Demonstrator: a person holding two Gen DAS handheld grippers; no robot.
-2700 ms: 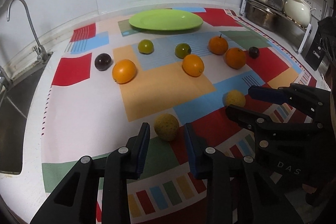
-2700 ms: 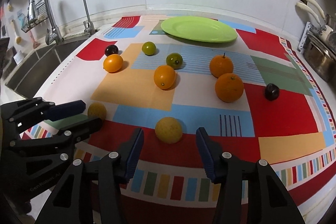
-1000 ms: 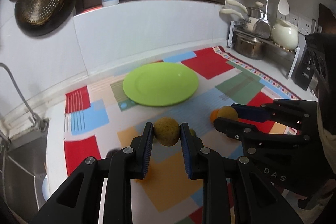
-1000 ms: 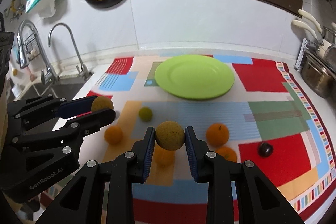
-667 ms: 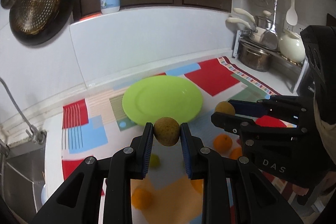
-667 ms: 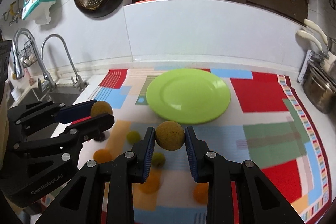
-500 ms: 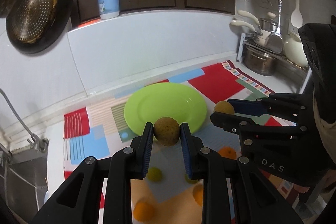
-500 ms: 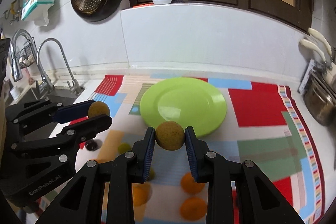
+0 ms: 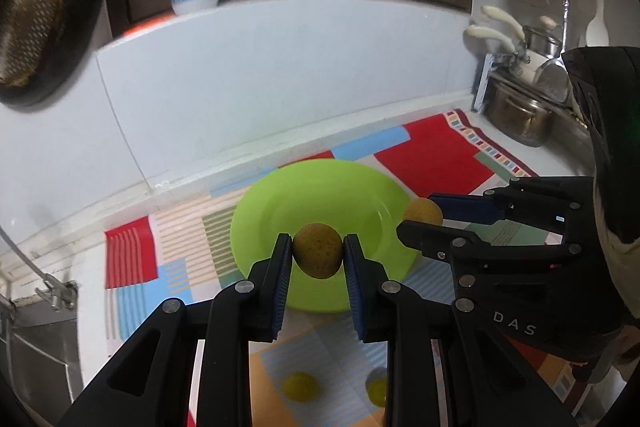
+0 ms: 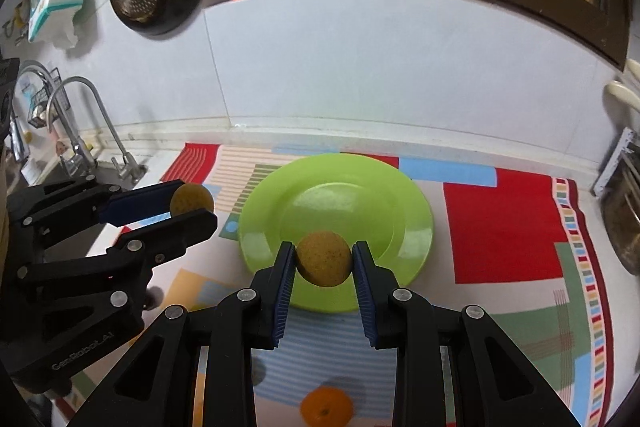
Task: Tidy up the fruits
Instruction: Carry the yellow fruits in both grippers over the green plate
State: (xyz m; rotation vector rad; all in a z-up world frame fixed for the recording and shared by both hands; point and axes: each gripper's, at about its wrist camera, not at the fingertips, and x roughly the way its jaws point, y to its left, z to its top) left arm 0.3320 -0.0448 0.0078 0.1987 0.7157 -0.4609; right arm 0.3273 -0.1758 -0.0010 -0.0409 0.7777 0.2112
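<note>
Two grippers are each carrying one brownish-yellow fruit above a patchwork mat [image 10: 504, 223] on a kitchen counter. The left gripper [image 9: 317, 257] is clenching its fruit [image 9: 318, 255] between blue pads, and the right gripper [image 10: 324, 263] is clenching a second fruit [image 10: 325, 263] the same way. Neither fruit is touching the mat or the plate.

The relation that matters is between these fruits and the green plate [image 10: 412, 211], which is lying empty near the back wall. In both wrist views the plate is sitting straight ahead of the jaws and below them, with the held fruit appearing over its near half. The grippers are angling downward toward it. They are side by side: the right one is showing at the plate's right edge in the left view, and the left one is showing just off the plate's left edge in the right view, so the right gripper seems slightly nearer the centre.

Judging from this, the next move is probably lowering each fruit onto the plate, keeping the two apart. An orange [image 10: 326, 407] and two small green fruits [image 9: 300, 387] are waiting on the mat below the grippers.
</note>
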